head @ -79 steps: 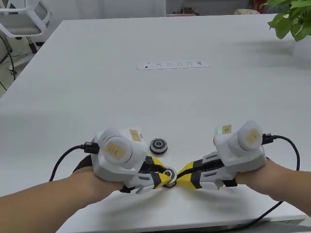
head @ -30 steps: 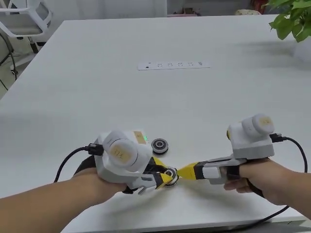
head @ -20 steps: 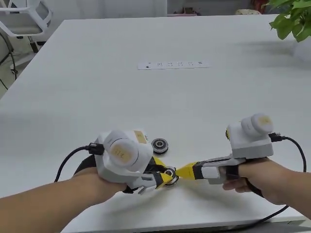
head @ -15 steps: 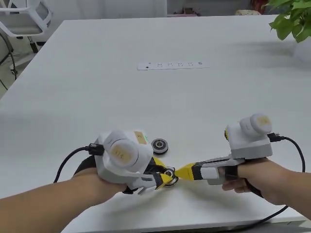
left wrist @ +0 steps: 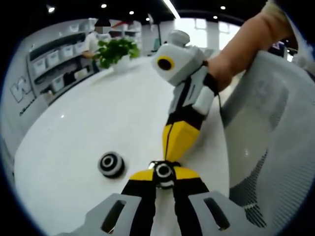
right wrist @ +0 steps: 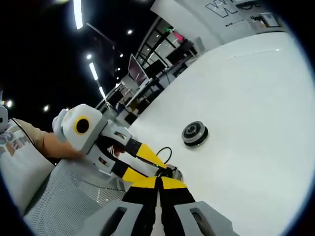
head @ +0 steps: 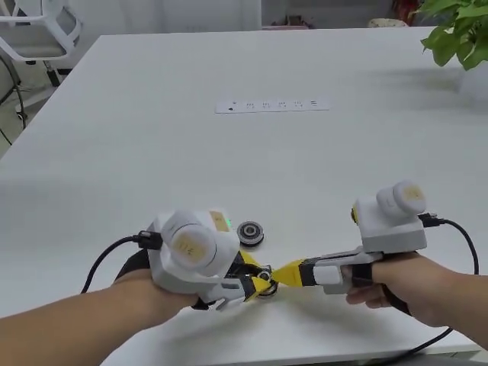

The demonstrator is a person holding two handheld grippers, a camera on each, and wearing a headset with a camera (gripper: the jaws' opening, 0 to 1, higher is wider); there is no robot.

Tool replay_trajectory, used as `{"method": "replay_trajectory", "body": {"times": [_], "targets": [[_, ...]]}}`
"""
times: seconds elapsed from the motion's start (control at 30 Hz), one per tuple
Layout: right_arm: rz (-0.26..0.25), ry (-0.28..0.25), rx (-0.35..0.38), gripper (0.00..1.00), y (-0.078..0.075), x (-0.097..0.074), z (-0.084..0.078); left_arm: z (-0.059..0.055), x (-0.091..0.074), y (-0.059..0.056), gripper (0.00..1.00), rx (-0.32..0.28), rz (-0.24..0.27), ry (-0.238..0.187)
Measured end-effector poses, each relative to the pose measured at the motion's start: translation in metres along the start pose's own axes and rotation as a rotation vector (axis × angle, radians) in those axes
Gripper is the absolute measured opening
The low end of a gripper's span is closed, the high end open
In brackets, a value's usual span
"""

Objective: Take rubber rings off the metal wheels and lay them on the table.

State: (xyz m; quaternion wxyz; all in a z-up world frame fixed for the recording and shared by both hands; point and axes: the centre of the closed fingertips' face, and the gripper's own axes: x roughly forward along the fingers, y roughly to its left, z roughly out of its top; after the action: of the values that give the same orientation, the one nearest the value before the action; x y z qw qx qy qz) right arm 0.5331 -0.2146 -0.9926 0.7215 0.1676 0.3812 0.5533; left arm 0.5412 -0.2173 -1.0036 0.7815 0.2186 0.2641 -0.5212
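1. Metal wheels, two: held wheel [left wrist: 163, 172], pinched in the jaws of my left gripper [head: 258, 282]; loose wheel [head: 249, 232], on the table [head: 229, 152] just beyond.
2. My right gripper [right wrist: 158, 181]: jaws pressed together, tips at the held wheel's rim. What they nip is too small to tell.
3. Held wheel near the table's near edge; open top beyond, up to a power strip [head: 272, 104].
4. Loose wheel flat, axle up; held wheel's hub faces back along my left jaws.

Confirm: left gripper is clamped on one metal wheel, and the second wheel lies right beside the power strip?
Not beside the power strip. The head view shows the second wheel lying just beyond the left gripper, far from the strip. The left gripper is clamped on one metal wheel.
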Motion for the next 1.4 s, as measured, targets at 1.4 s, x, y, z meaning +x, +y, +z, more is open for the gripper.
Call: {"method": "replay_trajectory", "body": {"times": [1.4], "targets": [[-0.029, -0.041, -0.005, 0.00, 0.003, -0.009, 0.010, 0.015, -0.025, -0.003, 0.25, -0.055, -0.038, -0.044]]}}
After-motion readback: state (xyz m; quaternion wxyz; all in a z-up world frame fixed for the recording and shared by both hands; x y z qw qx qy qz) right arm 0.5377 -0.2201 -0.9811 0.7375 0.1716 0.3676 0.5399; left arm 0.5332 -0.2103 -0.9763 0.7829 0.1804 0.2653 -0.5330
